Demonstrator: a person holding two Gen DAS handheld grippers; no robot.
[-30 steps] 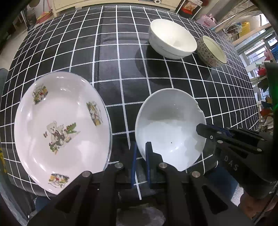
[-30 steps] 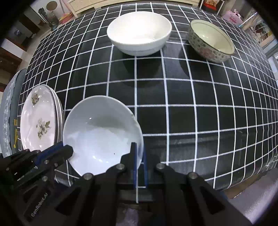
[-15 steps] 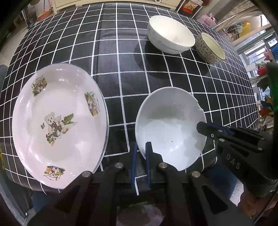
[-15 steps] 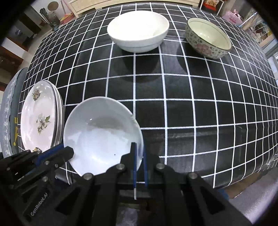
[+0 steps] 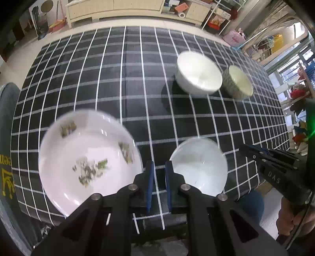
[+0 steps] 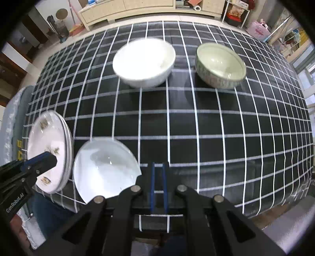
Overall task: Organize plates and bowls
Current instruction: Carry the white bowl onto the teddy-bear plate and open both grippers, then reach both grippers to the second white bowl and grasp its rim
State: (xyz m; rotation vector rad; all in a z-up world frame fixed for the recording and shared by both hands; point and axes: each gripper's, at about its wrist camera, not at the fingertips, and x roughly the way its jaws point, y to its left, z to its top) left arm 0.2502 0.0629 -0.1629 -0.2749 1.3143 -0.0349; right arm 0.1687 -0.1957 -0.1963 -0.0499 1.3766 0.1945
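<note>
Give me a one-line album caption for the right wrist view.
Empty right gripper above a checked tablecloth: shallow white bowl beside stacked plates, two deeper bowls beyond.

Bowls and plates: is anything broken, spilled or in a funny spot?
Nothing is spilled or plainly broken. The plates and the near bowl sit right at the table's front edge, maybe hanging over it. Blur hides any small chips.

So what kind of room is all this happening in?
Probably a lived-in home, a dining or living room: a table under a black checked tablecloth set with bowls, a long low cream cabinet along the wall, and cluttered shelves by a window.
</note>
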